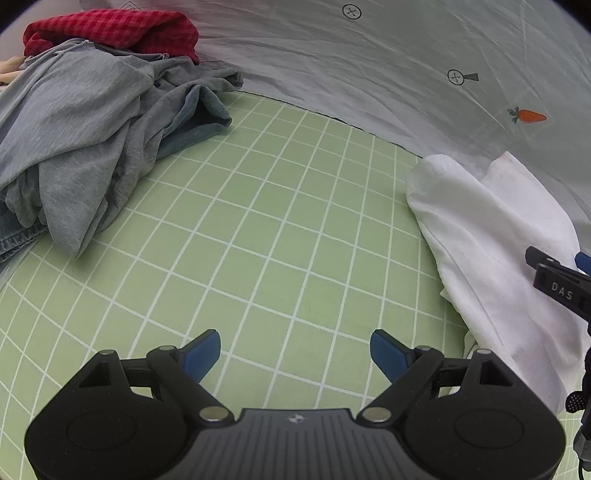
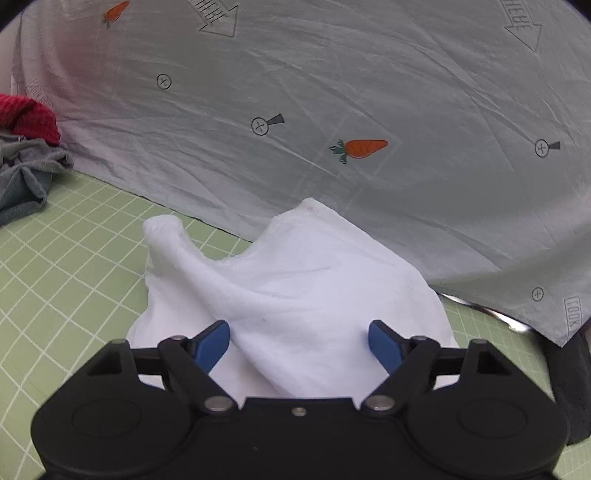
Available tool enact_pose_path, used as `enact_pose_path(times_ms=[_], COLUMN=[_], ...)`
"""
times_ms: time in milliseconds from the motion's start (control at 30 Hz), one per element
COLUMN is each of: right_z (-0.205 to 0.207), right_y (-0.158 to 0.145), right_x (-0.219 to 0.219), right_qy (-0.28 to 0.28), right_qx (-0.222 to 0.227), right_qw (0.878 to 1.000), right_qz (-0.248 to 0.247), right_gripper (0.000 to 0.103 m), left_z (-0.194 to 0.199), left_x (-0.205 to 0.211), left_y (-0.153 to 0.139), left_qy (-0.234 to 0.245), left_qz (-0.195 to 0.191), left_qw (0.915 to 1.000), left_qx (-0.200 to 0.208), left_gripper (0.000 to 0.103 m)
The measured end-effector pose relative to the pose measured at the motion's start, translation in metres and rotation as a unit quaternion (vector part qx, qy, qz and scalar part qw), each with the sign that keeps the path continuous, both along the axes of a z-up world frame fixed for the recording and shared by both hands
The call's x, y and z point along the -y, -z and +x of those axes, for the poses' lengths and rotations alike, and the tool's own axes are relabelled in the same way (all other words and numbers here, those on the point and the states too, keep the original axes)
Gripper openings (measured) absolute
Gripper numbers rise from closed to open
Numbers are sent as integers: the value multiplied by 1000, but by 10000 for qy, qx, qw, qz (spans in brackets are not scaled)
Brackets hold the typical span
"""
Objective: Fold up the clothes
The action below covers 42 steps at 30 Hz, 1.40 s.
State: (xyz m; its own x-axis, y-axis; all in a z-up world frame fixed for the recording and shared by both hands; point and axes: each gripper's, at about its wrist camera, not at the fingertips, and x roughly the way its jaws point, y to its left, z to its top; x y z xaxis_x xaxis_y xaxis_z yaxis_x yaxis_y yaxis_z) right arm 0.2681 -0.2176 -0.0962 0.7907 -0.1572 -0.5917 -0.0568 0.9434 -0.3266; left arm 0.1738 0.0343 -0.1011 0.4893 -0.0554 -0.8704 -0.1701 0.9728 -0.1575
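Note:
A white garment (image 2: 295, 280) lies bunched on the green grid mat (image 2: 66, 258), right in front of my right gripper (image 2: 299, 347), which is open with its blue pads above the cloth. In the left wrist view the white garment (image 1: 491, 236) lies at the right and my left gripper (image 1: 295, 354) is open and empty over bare mat (image 1: 258, 240). The right gripper (image 1: 554, 280) shows at the right edge over the white cloth. A pile of grey clothes (image 1: 85, 140) with a red checked garment (image 1: 110, 29) behind it sits at the far left.
A pale sheet with carrot and arrow prints (image 2: 332, 110) hangs behind the mat as a backdrop. Denim (image 1: 14, 236) pokes out under the grey pile. A dark object (image 2: 569, 387) stands at the right edge of the mat.

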Motion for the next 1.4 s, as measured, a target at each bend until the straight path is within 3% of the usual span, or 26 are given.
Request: enact_pose_path(times_ms=[67,100,233,300,367,500,567,633,767,867,933,1000,1067,1133,1267,1300,1367,1400], right_z=[1,1,-6,-14,-30,-76,-98,-118,-152,-174,-190,-202,-201,-197,-174,-172,-169,-169], right_y=[4,6,5,-11,-33,-76,-85,-72,-26,7,15,18,21,25,38,41,45,46], right_x=[-3,-5,8,21,37,104,150,201,286,312,318,322,325,330,331,330,327,325], right_qy=[-65,-90,-212,-112,116,1163,1727,2424,3638,4070,4174,4376,4563,4639,4595,4603,4635,4632], right_qx=[-27,-47,2,238,609,1287,1326,1089,173,-390,-251,39,315,392,-16,-65,-117,-140], right_qw=[9998,9995,9993,9996,9979,9833,9732,9612,9288,9071,8937,8729,8481,8319,8483,8491,8479,8492], right_qz=[-210,-296,-315,63,213,551,737,737,692,998,1626,2156,2674,3020,2632,2590,2571,2530], right_gripper=[84,79,11,4,3,3,3,3,4,22,48,65,74,83,83,83,84,84], left_z=[-2,-3,-9,-13,-17,-22,-23,-24,-14,6,25,44,63,77,93,90,85,82], left_x=[0,0,6,12,18,33,42,52,74,87,95,104,113,122,135,133,129,127], left_y=[0,0,-5,-10,-14,-19,-18,-16,-5,6,16,26,37,46,58,56,52,50], left_qy=[6,18,127,200,260,437,522,602,697,753,748,689,629,626,711,698,671,657], left_qz=[-20,-38,-60,-29,18,97,106,86,-46,-271,-467,-582,-696,-733,-735,-721,-695,-681], left_qw=[10000,10000,9999,9997,9995,9987,9983,9979,9974,9967,9961,9959,9953,9944,9930,9935,9943,9947], left_qx=[-13,-10,95,158,192,229,220,217,176,139,49,-104,-258,-422,-590,-545,-456,-411], left_gripper=[89,89,89,89,89,89,89,89,89,89,89,89,89,89,86,81,50,26])
